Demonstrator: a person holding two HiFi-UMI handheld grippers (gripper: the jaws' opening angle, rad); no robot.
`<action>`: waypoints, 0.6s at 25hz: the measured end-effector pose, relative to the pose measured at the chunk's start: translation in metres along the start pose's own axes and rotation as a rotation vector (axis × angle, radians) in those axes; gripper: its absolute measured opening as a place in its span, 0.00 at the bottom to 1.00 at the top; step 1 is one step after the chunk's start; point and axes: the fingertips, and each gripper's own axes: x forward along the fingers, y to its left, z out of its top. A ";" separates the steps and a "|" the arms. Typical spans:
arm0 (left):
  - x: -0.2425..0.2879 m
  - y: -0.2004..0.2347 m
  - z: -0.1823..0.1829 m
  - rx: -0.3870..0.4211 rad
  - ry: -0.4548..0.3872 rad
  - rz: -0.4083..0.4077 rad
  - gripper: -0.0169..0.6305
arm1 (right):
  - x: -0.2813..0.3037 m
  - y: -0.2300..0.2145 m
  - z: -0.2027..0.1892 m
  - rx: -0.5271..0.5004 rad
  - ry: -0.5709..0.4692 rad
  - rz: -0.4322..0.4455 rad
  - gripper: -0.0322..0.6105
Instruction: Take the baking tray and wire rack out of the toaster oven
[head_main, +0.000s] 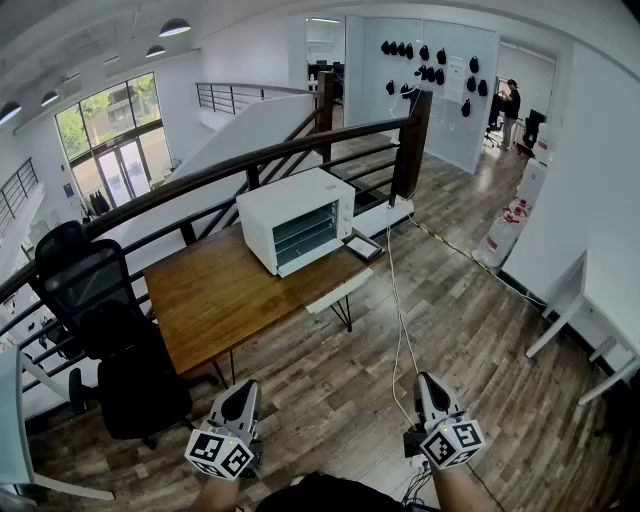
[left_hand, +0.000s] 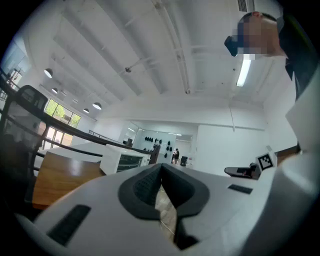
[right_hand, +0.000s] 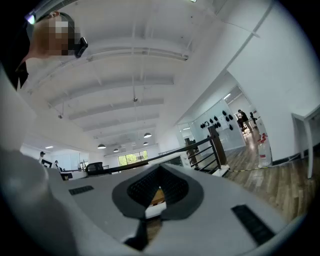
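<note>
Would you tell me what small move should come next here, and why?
Probably step toward the wooden table and bring both grippers up to the door of the toaster oven. The left gripper and the right gripper are shut, empty and well short of the table, and the oven door looks closed.

The white box-shaped toaster oven (head_main: 296, 220) is placed on the far part of the brown wooden table (head_main: 215, 305), towards 1 o'clock of its top. A small dark flat tray (head_main: 362, 246) is laid just beside the oven, at its 3 o'clock. A black mesh office chair (head_main: 100, 310) is found at 9 o'clock of the table. A dark-railed wooden banister (head_main: 300, 150) is run behind the table. The grey left gripper (head_main: 243, 388) and the grey right gripper (head_main: 427, 380) are held well apart from the table, at its 6 and 4 o'clock. A thin white cable (head_main: 398, 310) is stretched over the floor from the table towards the right gripper.
</note>
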 end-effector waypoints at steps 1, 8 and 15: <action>-0.002 -0.002 -0.001 0.000 0.004 -0.002 0.04 | -0.002 -0.001 -0.003 0.005 0.006 -0.003 0.04; -0.002 -0.008 -0.006 -0.015 0.011 0.008 0.04 | -0.010 -0.016 -0.010 0.040 0.022 -0.015 0.04; 0.010 -0.021 -0.013 -0.006 0.015 0.018 0.04 | -0.006 -0.014 -0.007 -0.112 0.057 -0.020 0.05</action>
